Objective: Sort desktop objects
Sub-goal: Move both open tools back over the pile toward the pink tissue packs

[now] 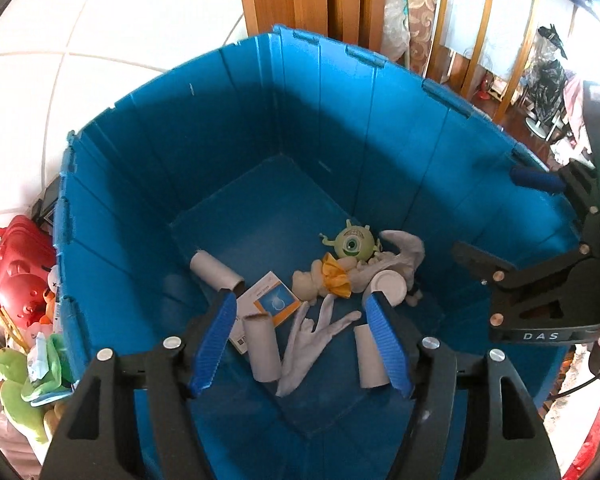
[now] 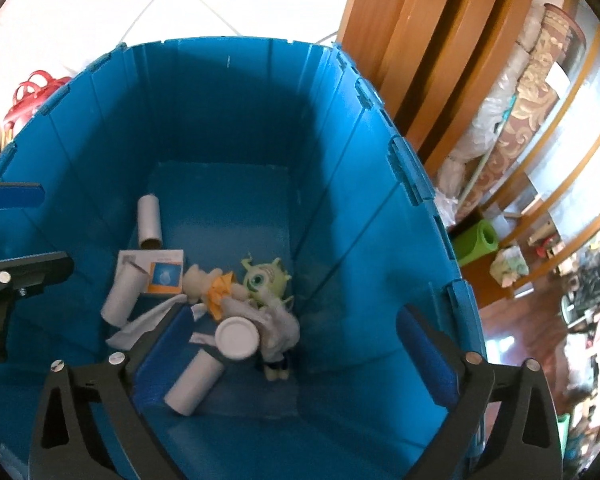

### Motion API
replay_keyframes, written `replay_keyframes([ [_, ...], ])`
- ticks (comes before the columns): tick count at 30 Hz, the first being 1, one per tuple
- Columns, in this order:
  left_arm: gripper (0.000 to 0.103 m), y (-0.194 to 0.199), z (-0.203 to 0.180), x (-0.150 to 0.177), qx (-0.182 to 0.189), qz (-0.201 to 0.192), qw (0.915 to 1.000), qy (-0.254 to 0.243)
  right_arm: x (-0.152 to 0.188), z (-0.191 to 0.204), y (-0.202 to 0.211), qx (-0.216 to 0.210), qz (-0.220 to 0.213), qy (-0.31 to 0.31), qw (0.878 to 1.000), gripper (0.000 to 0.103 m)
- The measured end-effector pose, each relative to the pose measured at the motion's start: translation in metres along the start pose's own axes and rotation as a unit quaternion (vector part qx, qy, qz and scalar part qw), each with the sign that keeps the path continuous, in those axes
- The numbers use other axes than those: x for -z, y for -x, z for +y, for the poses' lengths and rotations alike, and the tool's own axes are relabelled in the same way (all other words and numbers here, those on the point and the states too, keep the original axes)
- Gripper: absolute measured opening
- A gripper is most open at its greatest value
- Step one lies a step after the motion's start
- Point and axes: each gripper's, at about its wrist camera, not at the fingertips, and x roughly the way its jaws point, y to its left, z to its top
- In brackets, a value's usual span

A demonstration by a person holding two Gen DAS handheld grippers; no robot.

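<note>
Grippers hover over a deep blue bin point(image 1: 228, 128) whose floor holds the sorted clutter. Left wrist view: the left gripper point(image 1: 302, 340) has its blue fingers point(image 1: 216, 340) apart around nothing; below them lie a white glove point(image 1: 308, 340), cardboard tubes point(image 1: 262, 350), a small box point(image 1: 274, 300) at 11 o'clock and a green one-eyed plush point(image 1: 352, 244) at 12. The right gripper point(image 1: 540, 216) enters at 3 o'clock. Right wrist view: the right gripper point(image 2: 304, 356) has its fingers spread wide and empty, above a white cup point(image 2: 237, 337) and a tube point(image 2: 194, 378); the plush point(image 2: 262, 276) lies at 12, against the bin wall point(image 2: 340, 240).
</note>
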Motion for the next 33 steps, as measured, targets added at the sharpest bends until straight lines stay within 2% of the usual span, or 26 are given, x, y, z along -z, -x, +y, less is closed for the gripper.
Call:
replay_keyframes([
  [3,0.067,0.02,0.003,0.008,-0.008,-0.03,0.9995,0.007,0.006,0.002,0.008,-0.022,-0.007,-0.013,1.0,0.103],
  [5,0.075,0.037,0.005,0.017,-0.015,-0.058,0.9981,0.012,0.01,0.008,0.019,-0.029,-0.021,-0.015,0.999,0.103],
  [9,0.075,0.075,0.012,0.042,-0.024,-0.119,0.9923,0.025,0.014,0.026,0.05,-0.028,-0.071,-0.002,0.997,0.103],
  [11,0.075,0.09,0.019,0.056,-0.024,-0.14,0.9891,0.039,0.015,0.037,0.066,-0.042,-0.095,-0.002,0.995,0.103],
  [13,0.075,0.101,0.03,0.071,-0.041,-0.162,0.9846,0.052,0.014,0.05,0.082,-0.056,-0.12,-0.003,0.991,0.103],
  [15,0.075,0.108,0.041,0.088,-0.061,-0.172,0.9808,0.067,0.014,0.062,0.093,-0.063,-0.137,-0.002,0.989,0.103],
  [20,0.076,0.118,0.082,0.126,-0.084,-0.171,0.9736,0.126,0.014,0.098,0.114,-0.085,-0.171,-0.001,0.982,0.103],
  [26,0.076,0.127,0.15,0.191,-0.144,-0.171,0.9499,0.218,0.012,0.143,0.131,-0.132,-0.196,0.005,0.972,0.103],
  [29,0.076,0.128,0.19,0.232,-0.177,-0.157,0.9325,0.273,0.009,0.171,0.136,-0.157,-0.207,0.013,0.966,0.103],
  [30,0.076,0.127,0.208,0.251,-0.193,-0.147,0.9241,0.295,0.007,0.183,0.137,-0.163,-0.206,0.019,0.965,0.103],
  [31,0.076,0.125,0.218,0.263,-0.202,-0.14,0.9197,0.306,0.005,0.193,0.136,-0.164,-0.205,0.022,0.965,0.103],
  [33,0.076,0.124,0.246,0.297,-0.229,-0.117,0.9054,0.338,0.001,0.213,0.134,-0.157,-0.206,0.022,0.966,0.103],
])
